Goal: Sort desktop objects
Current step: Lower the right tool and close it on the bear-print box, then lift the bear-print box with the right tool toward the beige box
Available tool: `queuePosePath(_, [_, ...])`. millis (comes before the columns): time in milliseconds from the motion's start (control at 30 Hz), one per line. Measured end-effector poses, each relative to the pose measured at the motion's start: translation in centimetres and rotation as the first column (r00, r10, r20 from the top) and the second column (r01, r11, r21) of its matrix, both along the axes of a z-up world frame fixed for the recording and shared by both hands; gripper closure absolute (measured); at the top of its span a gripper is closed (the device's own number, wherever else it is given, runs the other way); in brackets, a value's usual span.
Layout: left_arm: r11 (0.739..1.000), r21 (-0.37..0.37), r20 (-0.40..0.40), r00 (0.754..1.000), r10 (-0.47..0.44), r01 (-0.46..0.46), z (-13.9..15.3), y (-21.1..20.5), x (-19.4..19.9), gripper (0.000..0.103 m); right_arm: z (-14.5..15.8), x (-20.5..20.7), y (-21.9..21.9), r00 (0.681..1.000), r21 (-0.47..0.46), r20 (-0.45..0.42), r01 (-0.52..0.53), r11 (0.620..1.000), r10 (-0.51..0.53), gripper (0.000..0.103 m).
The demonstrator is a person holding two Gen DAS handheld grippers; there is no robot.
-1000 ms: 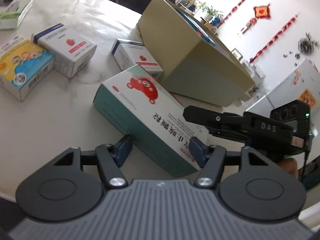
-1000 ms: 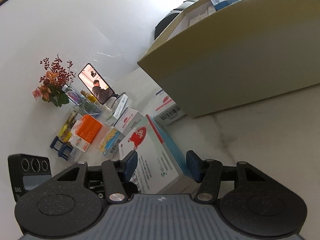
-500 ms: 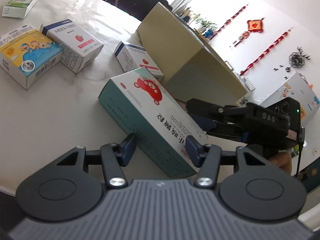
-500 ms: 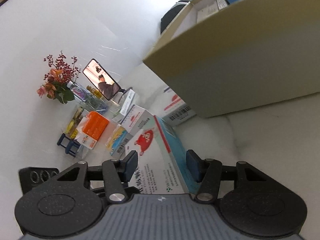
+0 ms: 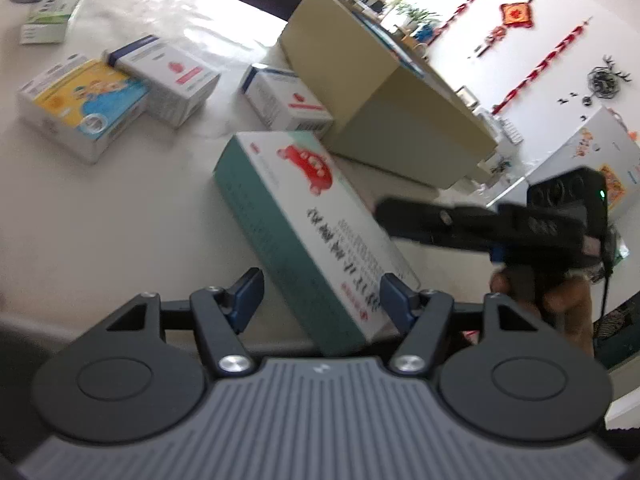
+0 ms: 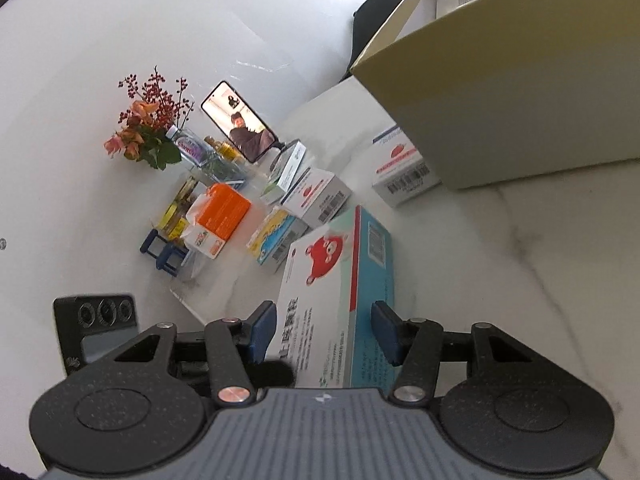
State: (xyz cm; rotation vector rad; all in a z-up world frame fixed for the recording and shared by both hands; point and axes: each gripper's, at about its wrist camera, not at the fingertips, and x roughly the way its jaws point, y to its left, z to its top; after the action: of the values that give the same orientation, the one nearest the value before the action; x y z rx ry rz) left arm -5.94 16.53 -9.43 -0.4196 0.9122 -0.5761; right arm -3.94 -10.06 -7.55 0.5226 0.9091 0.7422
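Your left gripper point(image 5: 320, 294) has just opened further; its pads stand clear of the teal-and-white bear-print box point(image 5: 308, 216) lying between them. Your right gripper point(image 6: 324, 330) has just closed further, its pads pressed to that box's sides. The box rests on the white marble table point(image 5: 100, 208), near the tan cardboard carton point(image 6: 520, 92). Smaller medicine boxes point(image 5: 84, 104) lie beyond; red ornaments point(image 5: 518, 14) hang on the white wall.
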Motion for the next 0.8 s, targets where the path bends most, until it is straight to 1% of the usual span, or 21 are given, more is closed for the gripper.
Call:
queuePosePath(100, [0.999,0.017,-0.035,0.999,0.035,-0.035,0.2,0.6,-0.5,0.039,-0.2,0.7,0.6,1.0,-0.026,0.016,0.0,1.0,0.001,0.056])
queuePosePath(167, [0.998,0.027,-0.051,0.997,0.052,-0.051,0.3,0.7,-0.8,0.039,-0.3,0.9,1.0,1.0,-0.051,0.026,-0.015,0.999,0.016,0.06])
queuePosePath(300, [0.997,0.044,-0.055,0.996,0.064,-0.061,0.4,0.6,-1.4,0.038,-0.7,0.9,1.7,0.998,-0.062,0.041,-0.051,0.997,0.054,0.061])
queuePosePath(500, [0.996,0.043,-0.069,0.994,0.086,-0.083,0.3,1.1,-2.1,0.036,-0.9,0.6,2.7,0.995,-0.058,0.049,-0.082,0.995,0.085,0.061])
queuePosePath(633, [0.996,0.0,-0.085,0.992,0.091,-0.091,-0.3,1.6,-2.6,0.033,-1.0,0.3,3.4,0.994,-0.057,0.049,-0.095,0.994,0.098,0.061])
queuePosePath(800, [0.989,-0.106,-0.134,0.987,0.092,-0.106,-1.9,2.2,-2.6,0.032,-0.8,-0.3,4.7,0.991,-0.068,0.06,-0.113,0.991,0.117,0.061])
